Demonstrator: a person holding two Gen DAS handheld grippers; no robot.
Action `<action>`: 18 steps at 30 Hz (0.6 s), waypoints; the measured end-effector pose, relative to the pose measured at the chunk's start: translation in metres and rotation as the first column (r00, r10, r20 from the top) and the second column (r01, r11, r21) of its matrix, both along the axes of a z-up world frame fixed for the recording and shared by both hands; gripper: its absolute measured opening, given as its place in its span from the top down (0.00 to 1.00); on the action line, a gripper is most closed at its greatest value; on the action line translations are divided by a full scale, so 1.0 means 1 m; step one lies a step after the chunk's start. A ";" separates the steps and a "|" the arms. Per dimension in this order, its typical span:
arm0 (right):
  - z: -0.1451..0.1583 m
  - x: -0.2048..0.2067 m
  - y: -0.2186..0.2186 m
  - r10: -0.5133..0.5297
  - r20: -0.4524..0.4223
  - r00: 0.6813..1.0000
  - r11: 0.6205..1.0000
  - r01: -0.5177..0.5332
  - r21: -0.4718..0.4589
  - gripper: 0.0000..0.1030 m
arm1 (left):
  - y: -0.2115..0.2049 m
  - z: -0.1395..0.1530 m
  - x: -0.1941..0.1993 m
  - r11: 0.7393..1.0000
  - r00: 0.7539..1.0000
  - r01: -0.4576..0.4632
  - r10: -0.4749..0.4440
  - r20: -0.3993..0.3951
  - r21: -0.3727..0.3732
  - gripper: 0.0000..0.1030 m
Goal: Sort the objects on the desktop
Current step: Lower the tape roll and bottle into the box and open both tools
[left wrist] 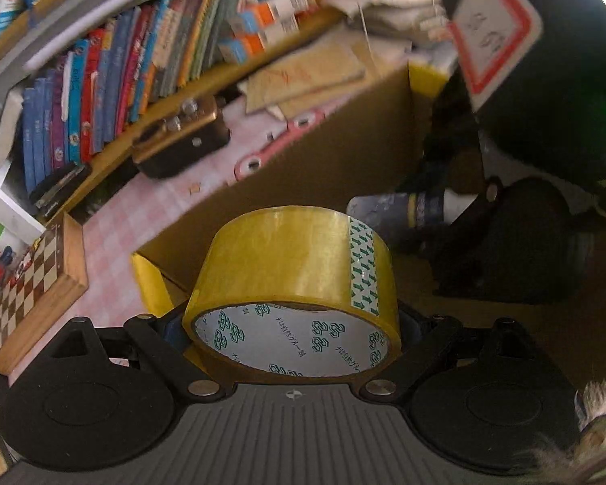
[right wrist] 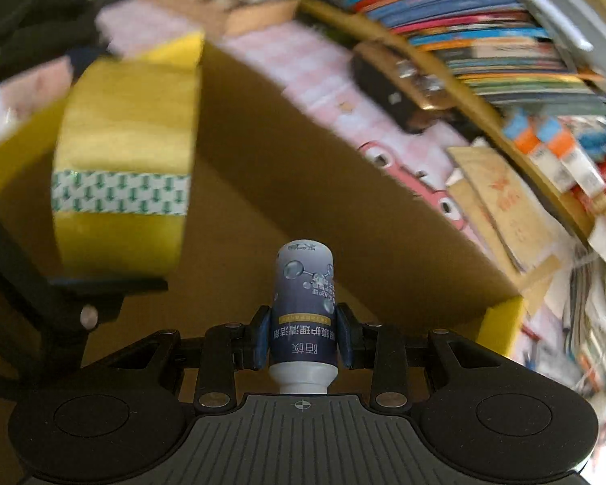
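1. The cardboard box (left wrist: 335,161) is your landmark. It stands open on the pink checked tabletop (left wrist: 121,218), and both of your grippers reach in over its brown interior. What lies on its floor is too dark to make out.
2. You carry one roll of yellow tape (left wrist: 293,283) and one small bottle (right wrist: 304,315), one item per gripper.
3. Your left gripper (left wrist: 291,323) is clamped on the tape roll, which is held inside the box near its front left corner.
4. Your right gripper (right wrist: 303,341) is clamped on the bottle, white cap toward the camera, held above the box floor.
5. Beyond the box's far wall you see one chessboard (left wrist: 32,283), a pink strip (left wrist: 278,141) with holes and a bookshelf (left wrist: 113,81).
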State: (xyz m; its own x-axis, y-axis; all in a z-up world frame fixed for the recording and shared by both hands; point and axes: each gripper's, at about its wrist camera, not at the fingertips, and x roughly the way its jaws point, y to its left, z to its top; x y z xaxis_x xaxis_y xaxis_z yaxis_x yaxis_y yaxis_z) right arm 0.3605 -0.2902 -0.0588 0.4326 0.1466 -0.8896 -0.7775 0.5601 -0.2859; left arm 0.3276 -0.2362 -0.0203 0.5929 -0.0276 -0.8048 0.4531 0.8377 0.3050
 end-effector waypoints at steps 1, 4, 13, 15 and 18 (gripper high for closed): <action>-0.003 0.001 0.002 0.012 -0.004 1.000 1.000 -0.012 -0.026 0.68 | -0.002 -0.003 -0.001 1.000 1.000 0.013 -0.013 -0.002 0.015 0.10; -0.004 0.001 0.003 0.041 -0.004 0.999 0.998 -0.041 -0.040 0.68 | -0.010 -0.012 -0.004 0.997 0.999 0.035 -0.035 -0.004 0.073 0.10; -0.006 0.005 0.002 0.079 -0.007 0.997 0.995 -0.079 -0.054 0.68 | -0.015 -0.014 -0.001 0.996 0.999 0.031 -0.028 -0.039 0.082 0.10; -0.005 0.005 0.002 0.084 -0.002 0.996 0.995 -0.084 -0.054 0.67 | -0.016 -0.014 -0.002 0.996 0.999 0.030 -0.027 -0.039 0.083 0.09; -0.002 0.004 0.002 0.083 0.018 0.996 0.996 -0.083 -0.030 0.67 | -0.015 -0.012 -0.003 0.997 0.999 0.024 -0.022 -0.026 0.074 0.08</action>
State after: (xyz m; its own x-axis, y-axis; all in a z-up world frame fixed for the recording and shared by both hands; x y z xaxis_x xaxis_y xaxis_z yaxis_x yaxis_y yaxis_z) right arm 0.3643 -0.2884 -0.0604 0.4367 0.1565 -0.8859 -0.8154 0.4849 -0.3163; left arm 0.3250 -0.2517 -0.0323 0.5723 0.0195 -0.8198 0.4803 0.8023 0.3543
